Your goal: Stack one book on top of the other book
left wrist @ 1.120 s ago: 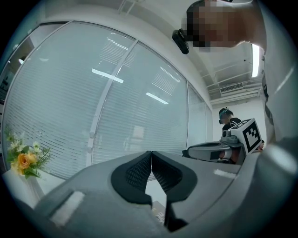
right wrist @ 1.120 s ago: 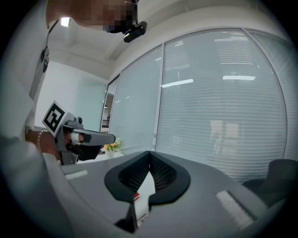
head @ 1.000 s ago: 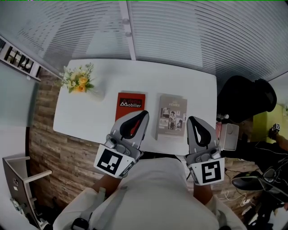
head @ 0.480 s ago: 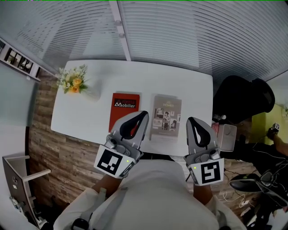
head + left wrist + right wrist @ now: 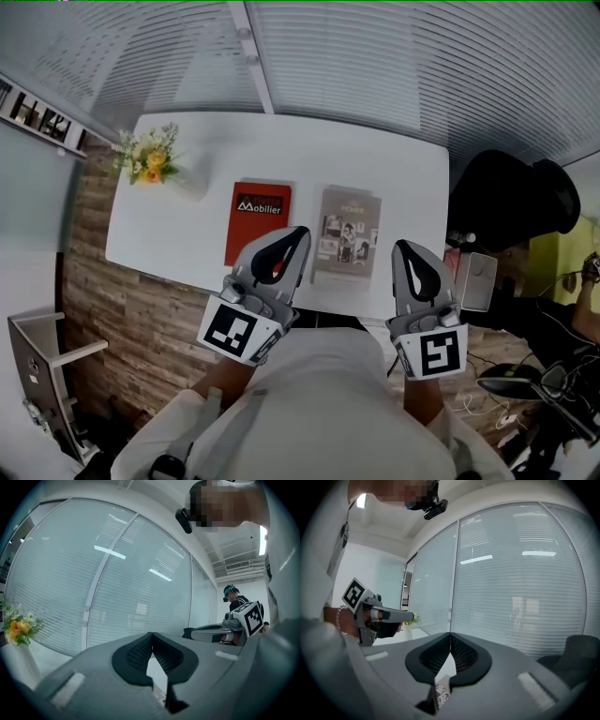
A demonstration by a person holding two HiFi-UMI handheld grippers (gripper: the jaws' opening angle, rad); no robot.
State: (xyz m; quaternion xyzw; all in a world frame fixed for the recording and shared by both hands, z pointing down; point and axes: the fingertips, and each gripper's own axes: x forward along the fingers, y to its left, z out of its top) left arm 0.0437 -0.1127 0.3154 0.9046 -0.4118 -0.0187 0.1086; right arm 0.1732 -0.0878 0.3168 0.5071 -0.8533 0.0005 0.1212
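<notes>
White tabletop (image 5: 187, 234) on a floor (image 5: 112, 309) of wood-look planks fills the middle of the head view, with a slatted glass wall (image 5: 375, 66) behind it.

Nearest to the camera is the person's pale shirt (image 5: 319, 403), and both arms reach forward from it over the near edge of the tabletop. The left hand-held gripper (image 5: 297, 235) is held level, with its marker cube towards the body. Its own view shows the two dark ribbed pads pressed together with nothing between them. The right hand-held gripper (image 5: 404, 249) tips slightly downward. Its pads also meet edge to edge and it carries nothing.

Just beyond the gripper tips, two books lie flat and side by side, close together but not touching or stacked. The red book (image 5: 258, 221) is on the left. In the head view its near end shows behind the left gripper's frame. The grey book (image 5: 348, 233), with small photographs on its cover, is on the right, between the two grippers. A strip of that cover shows through the slot under the right gripper's pads.

Farther back, a bunch of yellow and white flowers (image 5: 147, 162) stands at the far left corner of the tabletop. A black chair (image 5: 511, 202) sits off the right end.
</notes>
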